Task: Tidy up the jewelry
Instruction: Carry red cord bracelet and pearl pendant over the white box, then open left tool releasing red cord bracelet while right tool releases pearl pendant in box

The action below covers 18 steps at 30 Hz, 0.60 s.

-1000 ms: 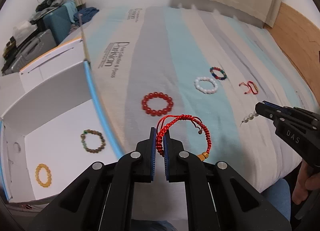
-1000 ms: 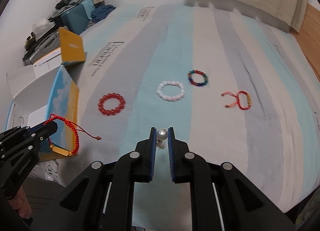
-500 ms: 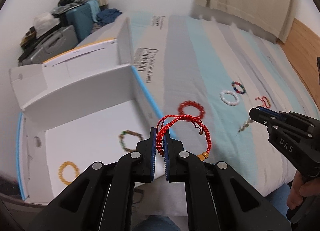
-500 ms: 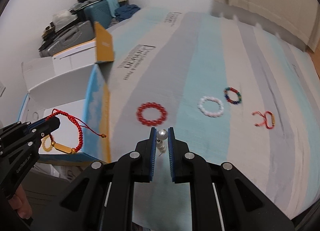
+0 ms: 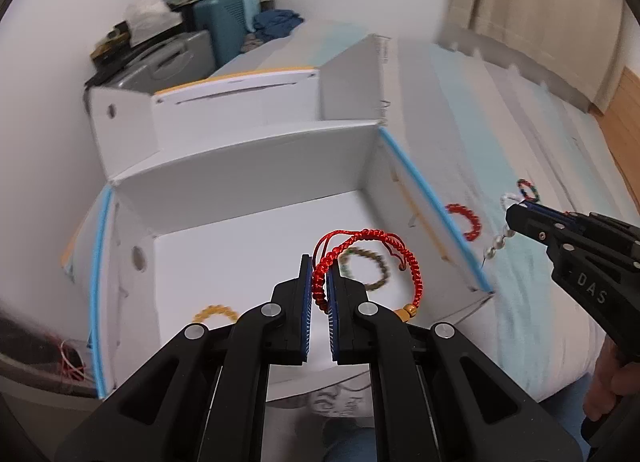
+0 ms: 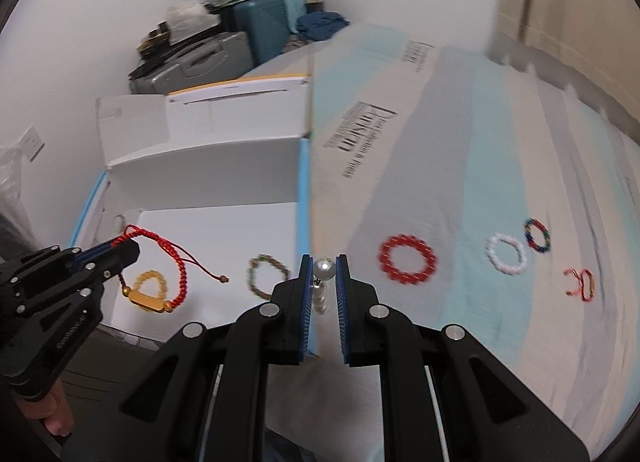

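My left gripper (image 5: pixel 319 276) is shut on a red braided cord bracelet (image 5: pixel 408 258) with a gold bar and holds it above the floor of the open white box (image 5: pixel 248 174). The bracelet also shows in the right wrist view (image 6: pixel 176 262). My right gripper (image 6: pixel 323 268) is shut on a short strand of pearls (image 6: pixel 323 271) over the box's blue right edge; the strand also shows in the left wrist view (image 5: pixel 498 240). A green-brown bead bracelet (image 6: pixel 267 276) and a yellow bead bracelet (image 6: pixel 150 282) lie in the box.
On the striped bedspread (image 6: pixel 500 150) lie a red bead bracelet (image 6: pixel 408 258), a white bead bracelet (image 6: pixel 506 254), a multicoloured bead bracelet (image 6: pixel 538 236) and a small red cord bracelet (image 6: pixel 582 284). Suitcases and clutter (image 6: pixel 224 42) stand behind the box by the wall.
Both grippers have swung left toward the box. The left one, with the red cord bracelet, is now over the box floor. The right one, with the pearls, has reached the box's edge.
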### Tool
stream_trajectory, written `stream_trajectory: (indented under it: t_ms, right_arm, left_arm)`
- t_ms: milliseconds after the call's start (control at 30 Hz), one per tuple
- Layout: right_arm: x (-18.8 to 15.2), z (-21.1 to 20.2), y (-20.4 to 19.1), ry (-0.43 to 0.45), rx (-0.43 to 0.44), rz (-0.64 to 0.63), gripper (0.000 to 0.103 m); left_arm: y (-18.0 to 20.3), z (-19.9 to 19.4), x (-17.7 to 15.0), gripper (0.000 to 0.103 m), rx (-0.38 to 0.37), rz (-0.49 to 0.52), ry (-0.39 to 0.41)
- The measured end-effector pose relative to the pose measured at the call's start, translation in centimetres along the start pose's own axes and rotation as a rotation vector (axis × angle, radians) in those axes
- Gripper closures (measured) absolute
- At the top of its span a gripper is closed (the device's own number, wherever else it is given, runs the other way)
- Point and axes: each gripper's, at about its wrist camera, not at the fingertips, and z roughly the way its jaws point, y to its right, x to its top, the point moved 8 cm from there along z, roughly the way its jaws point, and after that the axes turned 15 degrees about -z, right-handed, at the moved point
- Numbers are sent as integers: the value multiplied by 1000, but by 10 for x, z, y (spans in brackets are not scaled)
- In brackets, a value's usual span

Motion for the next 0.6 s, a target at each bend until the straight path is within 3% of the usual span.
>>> stream_trajectory:
  t_ms: [267,600]
  right_arm:
    - [15,21,-50,-15,53,-59,92]
    - [9,60,-86,-84,93,-103,92]
  left_arm:
    - [-47,5,-2,97,39,-54,-14]
    - [-91,30,-12,97,77,-112,-60]
